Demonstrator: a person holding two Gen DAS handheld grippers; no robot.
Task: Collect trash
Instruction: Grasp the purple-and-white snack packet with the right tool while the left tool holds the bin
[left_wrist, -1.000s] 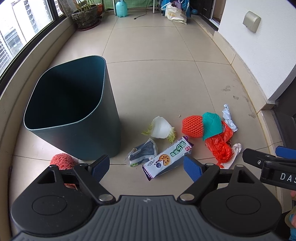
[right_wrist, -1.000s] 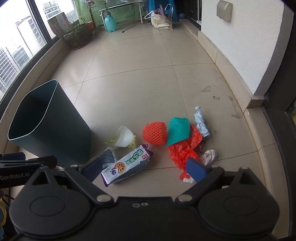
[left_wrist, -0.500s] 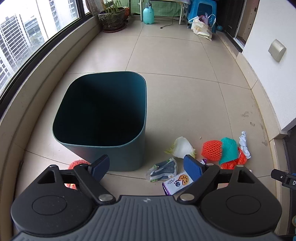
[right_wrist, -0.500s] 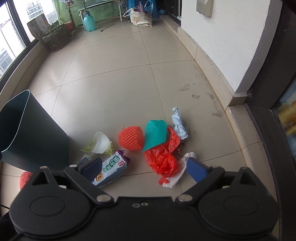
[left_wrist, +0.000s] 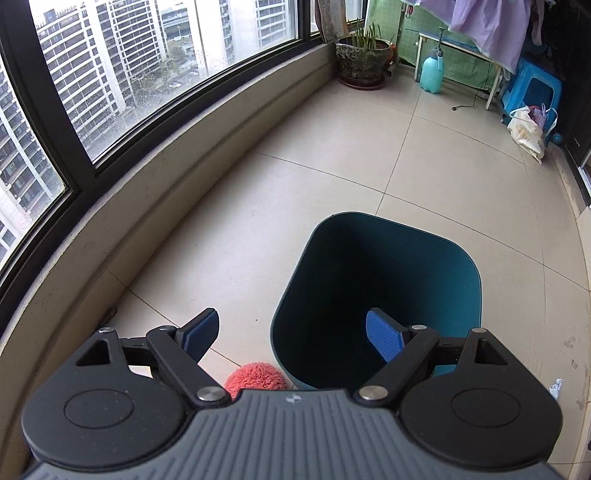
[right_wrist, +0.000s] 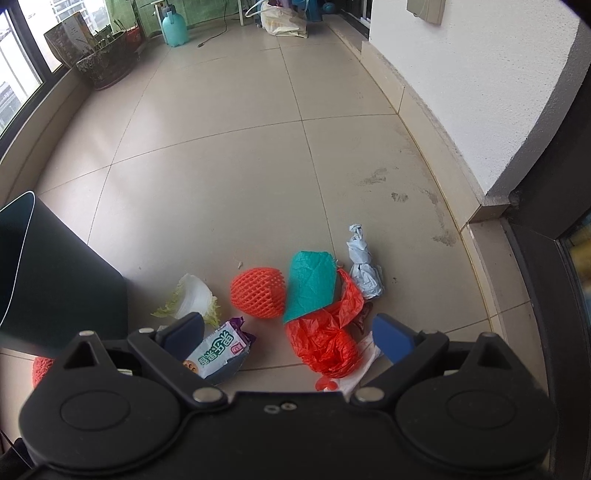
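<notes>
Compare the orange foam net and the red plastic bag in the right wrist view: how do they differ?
The orange foam net is a rounded, mesh-patterned dome; the red plastic bag is smooth, crumpled film. The net lies apart; the bag touches teal paper. Both lie on the floor, ungripped.

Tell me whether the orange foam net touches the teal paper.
Touching. The right wrist view shows the teal paper overlapping the orange foam net along its right edge, no floor visible between them.

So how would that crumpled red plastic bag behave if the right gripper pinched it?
The red plastic bag looks thin and wrinkled, so probably floppy and very light. It would likely crush between the fingers rather than resist, and loose folds may trail toward the teal paper beside it.
</notes>
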